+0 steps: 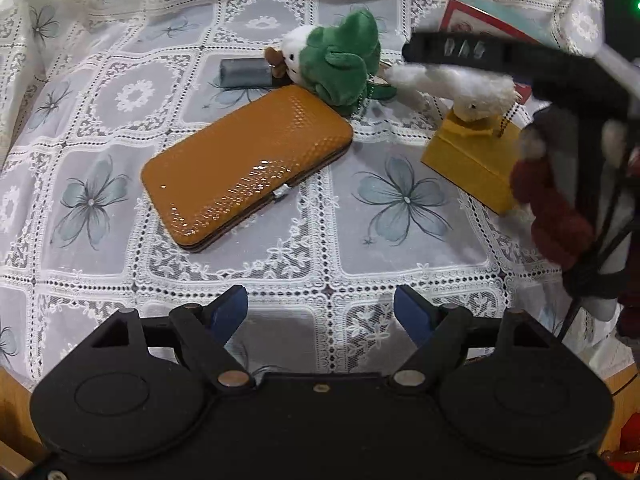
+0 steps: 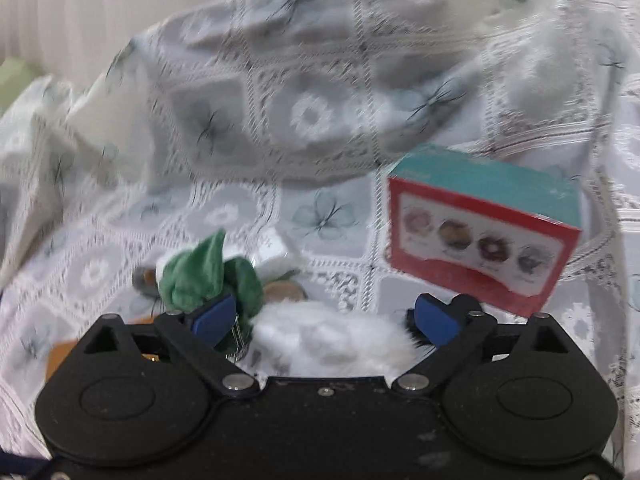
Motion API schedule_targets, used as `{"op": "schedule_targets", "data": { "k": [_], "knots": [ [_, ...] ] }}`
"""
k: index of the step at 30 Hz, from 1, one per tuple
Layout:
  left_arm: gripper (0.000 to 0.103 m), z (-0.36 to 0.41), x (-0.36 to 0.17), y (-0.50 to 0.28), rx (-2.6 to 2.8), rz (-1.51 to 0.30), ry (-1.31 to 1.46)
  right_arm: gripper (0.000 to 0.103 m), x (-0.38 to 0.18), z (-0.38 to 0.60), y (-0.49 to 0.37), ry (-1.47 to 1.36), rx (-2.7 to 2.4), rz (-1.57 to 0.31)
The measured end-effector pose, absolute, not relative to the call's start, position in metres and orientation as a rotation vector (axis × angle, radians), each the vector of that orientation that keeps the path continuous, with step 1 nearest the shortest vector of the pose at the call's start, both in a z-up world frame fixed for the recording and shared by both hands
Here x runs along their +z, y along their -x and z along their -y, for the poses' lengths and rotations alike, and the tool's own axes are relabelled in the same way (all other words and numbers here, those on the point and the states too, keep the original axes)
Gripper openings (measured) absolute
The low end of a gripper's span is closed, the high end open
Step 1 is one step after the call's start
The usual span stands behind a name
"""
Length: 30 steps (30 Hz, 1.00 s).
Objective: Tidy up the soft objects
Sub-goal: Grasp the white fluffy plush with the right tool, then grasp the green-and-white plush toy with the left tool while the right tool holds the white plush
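Note:
A white fluffy plush (image 1: pixel 452 88) lies across a yellow box (image 1: pixel 472 160) at the right of the left wrist view. Beside it lies a green plush (image 1: pixel 340 64) with a white face. In the blurred right wrist view my right gripper (image 2: pixel 325 319) stands open. The white plush (image 2: pixel 328 336) is between its blue pads, which do not press on it, and the green plush (image 2: pixel 208 276) is just left of the left pad. My left gripper (image 1: pixel 320 314) hangs open over bare cloth near the front, holding nothing.
A lace cloth (image 1: pixel 400 200) covers the table. A glossy orange case (image 1: pixel 248 164) lies mid-table, with a small grey roll (image 1: pixel 246 72) behind it. A red and teal doughnut box (image 2: pixel 480 240) stands at the back right. A dark red sleeve (image 1: pixel 552 216) is at the right.

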<state>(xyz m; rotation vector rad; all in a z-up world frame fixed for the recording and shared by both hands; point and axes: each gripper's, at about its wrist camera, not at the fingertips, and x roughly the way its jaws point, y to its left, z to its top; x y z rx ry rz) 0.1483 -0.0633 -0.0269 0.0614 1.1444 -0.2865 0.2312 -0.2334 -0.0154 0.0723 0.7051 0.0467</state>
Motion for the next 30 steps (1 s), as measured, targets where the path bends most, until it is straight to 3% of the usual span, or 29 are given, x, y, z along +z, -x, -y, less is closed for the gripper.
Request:
{"op": "schedule_targets", "data": {
  "k": [4,13,25,27,28,30],
  "knots": [
    [0.076,0.055,-0.023,-0.153,-0.268,-1.123,-0.043,0.095,-0.026,0.235,-0.238,-0.063,0.041,-0.729],
    [0.078,0.039,-0.008,-0.187,-0.212,-1.009,0.015,0.058,-0.039,0.237,-0.241,-0.093,-0.008,-0.728],
    [0.079,0.048,0.015,-0.253,-0.165,-0.877,0.096,0.056,-0.03,0.241,-0.232,-0.164,-0.014,-0.666],
    [0.084,0.056,0.015,-0.257,-0.193,-0.855,0.09,0.056,-0.027,0.244,-0.229,-0.181,-0.024,-0.652],
    [0.091,0.06,0.014,-0.258,-0.207,-0.847,0.081,0.056,-0.025,0.246,-0.227,-0.197,-0.031,-0.643],
    [0.092,0.071,0.011,-0.258,-0.233,-0.826,0.044,0.056,-0.019,0.251,-0.223,-0.227,-0.049,-0.621]
  ]
}}
